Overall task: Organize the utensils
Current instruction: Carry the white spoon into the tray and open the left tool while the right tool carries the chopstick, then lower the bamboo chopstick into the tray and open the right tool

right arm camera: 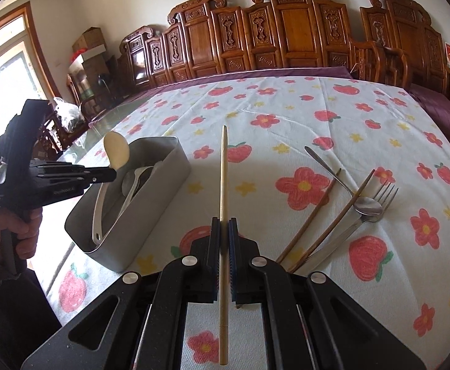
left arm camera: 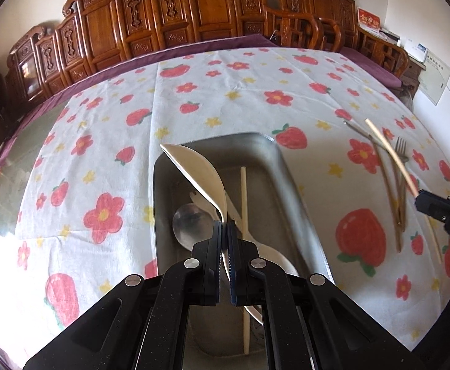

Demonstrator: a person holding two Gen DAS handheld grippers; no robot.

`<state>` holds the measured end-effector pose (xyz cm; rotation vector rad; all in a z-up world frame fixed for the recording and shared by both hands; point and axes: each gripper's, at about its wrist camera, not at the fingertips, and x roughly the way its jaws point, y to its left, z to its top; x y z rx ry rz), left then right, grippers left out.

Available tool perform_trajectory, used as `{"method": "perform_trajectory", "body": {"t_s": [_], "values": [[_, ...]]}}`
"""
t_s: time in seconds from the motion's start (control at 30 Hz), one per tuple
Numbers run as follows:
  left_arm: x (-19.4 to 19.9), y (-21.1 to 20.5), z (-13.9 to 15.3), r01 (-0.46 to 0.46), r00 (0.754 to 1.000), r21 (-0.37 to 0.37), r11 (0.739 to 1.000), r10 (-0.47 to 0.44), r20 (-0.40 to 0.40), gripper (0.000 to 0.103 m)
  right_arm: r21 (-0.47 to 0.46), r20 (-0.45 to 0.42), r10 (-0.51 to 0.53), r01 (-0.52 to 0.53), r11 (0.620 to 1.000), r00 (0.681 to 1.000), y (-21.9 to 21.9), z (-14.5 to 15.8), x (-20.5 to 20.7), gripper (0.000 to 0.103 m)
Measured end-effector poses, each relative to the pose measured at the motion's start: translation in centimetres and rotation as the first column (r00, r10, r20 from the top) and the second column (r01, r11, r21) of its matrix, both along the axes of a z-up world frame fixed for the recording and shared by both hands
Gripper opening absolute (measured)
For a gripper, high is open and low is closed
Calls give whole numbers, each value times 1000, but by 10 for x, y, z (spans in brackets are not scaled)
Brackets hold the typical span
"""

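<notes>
The left gripper (left arm camera: pixel 224 226) is pressed together on the neck of a pale spoon (left arm camera: pixel 198 174); the bowl of the spoon stands up beyond the fingertips and its handle runs back under the fingers. Directly below these fingers is the metal box (left arm camera: pixel 289 185), where a steel spoon (left arm camera: pixel 189 223), a white spoon and one light chopstick (left arm camera: pixel 244 203) already lie.

The right gripper (right arm camera: pixel 224 226) pinches a second light chopstick (right arm camera: pixel 223 178) near its middle, so it sticks out far ahead of the fingertips and also behind them. To the right of these fingers, on the flowered cloth (right arm camera: pixel 286 129), lie two brown chopsticks (right arm camera: pixel 309 219), a small spoon (right arm camera: pixel 345 185) and a fork (right arm camera: pixel 385 194), crossing each other.

The risks, as I judge them: the grip on the spoon is thin and near its neck, so the spoon can turn or slip before it is low enough, and then it falls noisily on the steel spoon or outside the box. The long chopstick can hit the wall of the box when it comes across.
</notes>
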<state>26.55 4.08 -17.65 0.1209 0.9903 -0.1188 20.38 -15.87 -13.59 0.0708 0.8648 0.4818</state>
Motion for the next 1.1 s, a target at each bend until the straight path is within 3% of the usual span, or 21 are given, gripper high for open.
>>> {"method": "perform_trajectory", "body": {"t_s": [0.23,0.63,0.8,1.1], "values": [[4,0,-22,-10,1000,-2,1000,9,-25,3,-6,-13,9,-9,1000,1000,3,-5,2,6],[3,-5,-22,-10,1000,-55,998,10,5,4,-21,-25,17,-18,1000,1000,7,-10,0,6],[-7,3,-11,-27,999,-83,996,29,34,19,-20,-22,21,-21,1000,1000,9,-8,-2,6],[-28,24,14,-62,993,-123,991,74,94,20,-22,0,36,-36,999,999,16,3,-10,6]]}}
